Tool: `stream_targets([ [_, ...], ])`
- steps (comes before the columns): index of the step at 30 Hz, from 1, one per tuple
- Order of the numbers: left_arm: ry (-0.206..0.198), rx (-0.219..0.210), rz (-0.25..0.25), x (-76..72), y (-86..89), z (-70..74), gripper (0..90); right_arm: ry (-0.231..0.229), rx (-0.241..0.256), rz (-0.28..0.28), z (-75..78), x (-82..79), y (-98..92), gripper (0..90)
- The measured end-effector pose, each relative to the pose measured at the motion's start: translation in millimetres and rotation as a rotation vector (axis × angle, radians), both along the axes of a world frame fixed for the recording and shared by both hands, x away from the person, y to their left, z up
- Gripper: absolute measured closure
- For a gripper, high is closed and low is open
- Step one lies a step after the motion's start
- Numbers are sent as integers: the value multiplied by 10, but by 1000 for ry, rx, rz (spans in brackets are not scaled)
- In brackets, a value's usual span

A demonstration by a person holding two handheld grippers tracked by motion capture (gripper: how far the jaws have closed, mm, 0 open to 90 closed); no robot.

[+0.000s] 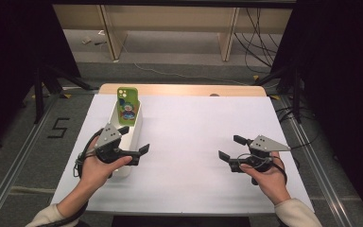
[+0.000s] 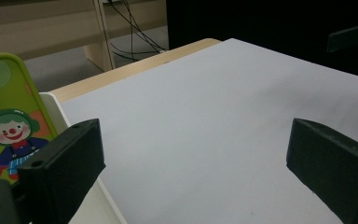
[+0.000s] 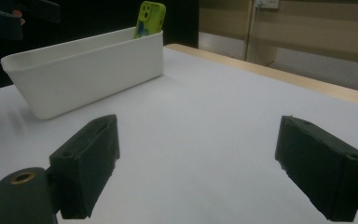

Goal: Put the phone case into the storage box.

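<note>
Phone (image 2: 7, 126) cut by left edge; lower part hidden inside bin (image 1: 131, 130).

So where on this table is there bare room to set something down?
Free: the white table between the left gripper and right gripper, and the far right part up to the wooden edge. Crowded: the left side, with the white bin holding the green phone.

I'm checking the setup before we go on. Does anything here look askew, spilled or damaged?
Nothing looks spilled or damaged. The one oddity: the green phone stands on end in the white bin, leaning at its far end, rather than lying flat. Both the left gripper and the right gripper are open, holding nothing.
</note>
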State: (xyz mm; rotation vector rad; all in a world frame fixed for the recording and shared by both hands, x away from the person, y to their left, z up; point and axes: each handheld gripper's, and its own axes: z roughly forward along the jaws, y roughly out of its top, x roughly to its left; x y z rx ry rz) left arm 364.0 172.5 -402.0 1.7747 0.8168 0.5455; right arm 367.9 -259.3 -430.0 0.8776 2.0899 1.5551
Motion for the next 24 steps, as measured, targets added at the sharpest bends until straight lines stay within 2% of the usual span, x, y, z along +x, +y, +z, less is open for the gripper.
stream_targets([
  [4, -16, 19, -6, -18, -10, -10, 33, -1, 0, -1, 1, 1, -4, 147],
  [24, -35, 18, -17, -44, -39, -32, 37, -1, 6, 4, 2, 5, 9, 147],
])
